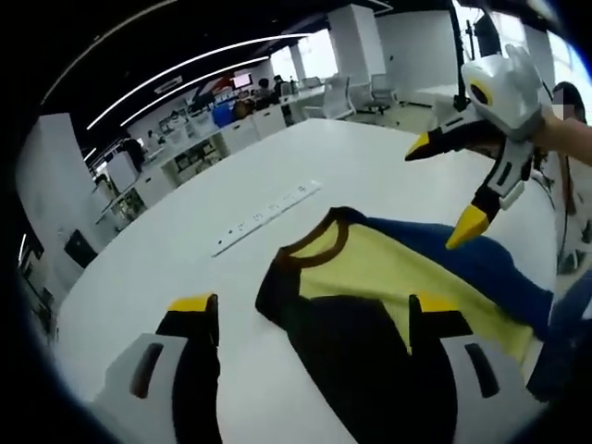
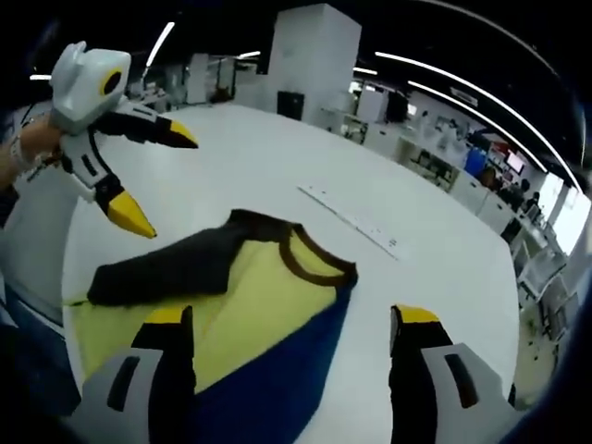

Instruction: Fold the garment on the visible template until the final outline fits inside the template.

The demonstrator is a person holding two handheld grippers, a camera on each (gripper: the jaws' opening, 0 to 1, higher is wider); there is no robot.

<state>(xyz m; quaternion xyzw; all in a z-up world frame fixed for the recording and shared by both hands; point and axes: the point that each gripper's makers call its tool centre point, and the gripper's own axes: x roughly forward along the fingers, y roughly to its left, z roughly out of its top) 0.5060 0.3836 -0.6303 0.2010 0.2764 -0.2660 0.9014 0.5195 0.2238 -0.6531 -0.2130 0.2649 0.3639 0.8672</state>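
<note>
We see a soft yellow, blue and dark-brown cloth garment [image 1: 388,277] lying rumpled on the smooth white table [image 1: 277,166]; our left gripper [image 1: 314,319] and right gripper [image 2: 291,328] hover spread, empty.

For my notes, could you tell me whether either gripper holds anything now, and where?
Nothing: left gripper and right gripper hang open above the garment.
</note>
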